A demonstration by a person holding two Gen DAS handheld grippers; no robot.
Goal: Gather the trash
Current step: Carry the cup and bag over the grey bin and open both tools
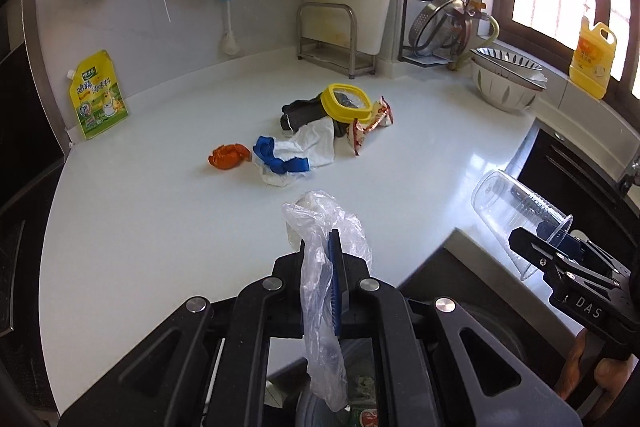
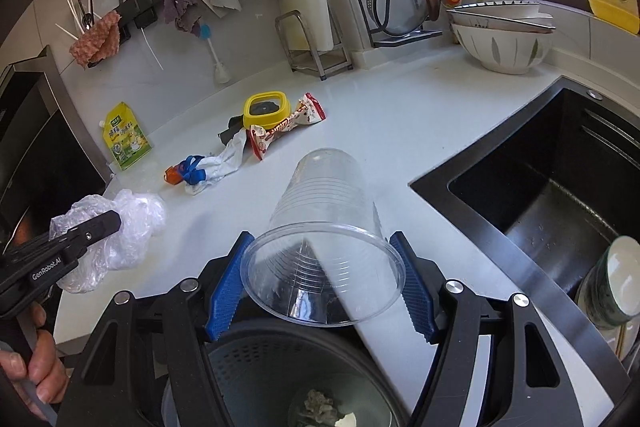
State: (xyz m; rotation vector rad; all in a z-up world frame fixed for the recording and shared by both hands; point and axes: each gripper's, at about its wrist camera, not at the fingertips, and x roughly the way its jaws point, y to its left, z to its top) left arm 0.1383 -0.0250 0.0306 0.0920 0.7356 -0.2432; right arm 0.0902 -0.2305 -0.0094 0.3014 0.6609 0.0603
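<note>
Carry-to-bin step: left gripper point(image 1: 320, 247) pinched tight on plastic bag point(image 1: 320, 223), right gripper point(image 2: 320, 283) spread wide around clear cup point(image 2: 320, 211); bin point(image 2: 256, 359) at 6 o'clock below; next release both; remaining trash pile point(image 1: 312, 123) at 12 o'clock

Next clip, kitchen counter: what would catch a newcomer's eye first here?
Both grippers are loaded: the right gripper holds a clear plastic cup by its rim, and the left gripper is shut on a crumpled clear plastic bag. Below the cup sits a dark bin. Farther back, mid-counter, a litter pile waits, topped by a yellow lid beside a red-and-white wrapper.
</note>
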